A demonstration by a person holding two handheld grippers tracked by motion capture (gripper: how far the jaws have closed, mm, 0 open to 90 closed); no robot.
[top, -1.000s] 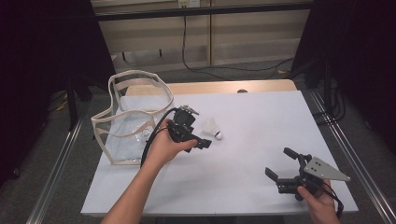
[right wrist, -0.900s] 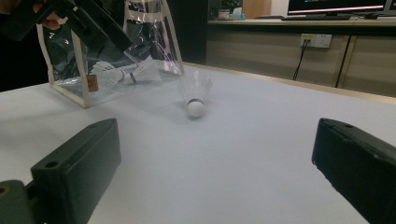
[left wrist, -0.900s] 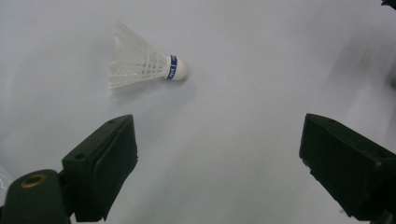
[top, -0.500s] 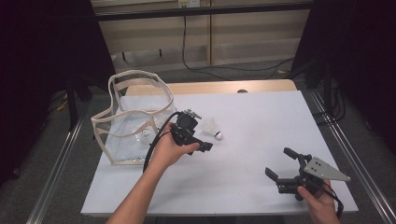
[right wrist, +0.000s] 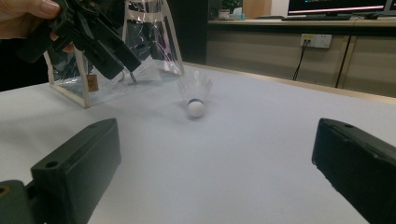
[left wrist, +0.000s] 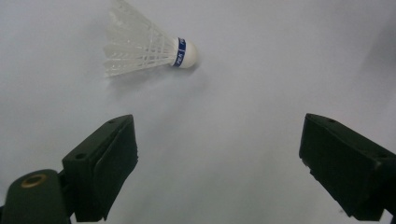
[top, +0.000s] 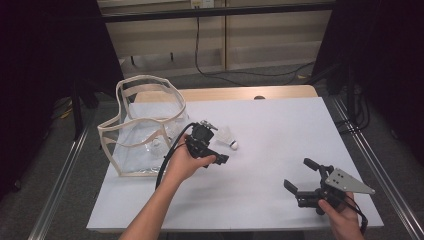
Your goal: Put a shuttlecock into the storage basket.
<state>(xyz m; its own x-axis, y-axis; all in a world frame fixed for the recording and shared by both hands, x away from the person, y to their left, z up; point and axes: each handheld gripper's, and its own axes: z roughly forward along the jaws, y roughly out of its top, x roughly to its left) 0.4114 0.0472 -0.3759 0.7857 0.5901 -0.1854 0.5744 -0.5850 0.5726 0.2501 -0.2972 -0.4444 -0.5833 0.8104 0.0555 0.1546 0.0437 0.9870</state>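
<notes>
A white shuttlecock (top: 226,137) with a blue band lies on its side on the white table (top: 280,130). My left gripper (top: 218,145) hovers just in front of it, jaws open and empty. In the left gripper view the shuttlecock (left wrist: 145,46) lies beyond and left of the open left gripper (left wrist: 219,133), its cork pointing right. My right gripper (top: 299,174) is held open near the table's front right corner. The right gripper view looks between the right gripper's (right wrist: 219,135) wide jaws at the shuttlecock (right wrist: 195,97), cork toward the camera, and at the left gripper (right wrist: 93,42) above it.
A clear plastic bag (top: 145,131) with beige trim stands open at the table's left side, close behind my left hand. A cable (top: 167,160) trails from the left gripper. The bag (right wrist: 140,42) stands behind the shuttlecock in the right gripper view.
My left hand has sunk a little toward the table and edged closer to the shuttlecock. The right gripper has stayed where it was.
</notes>
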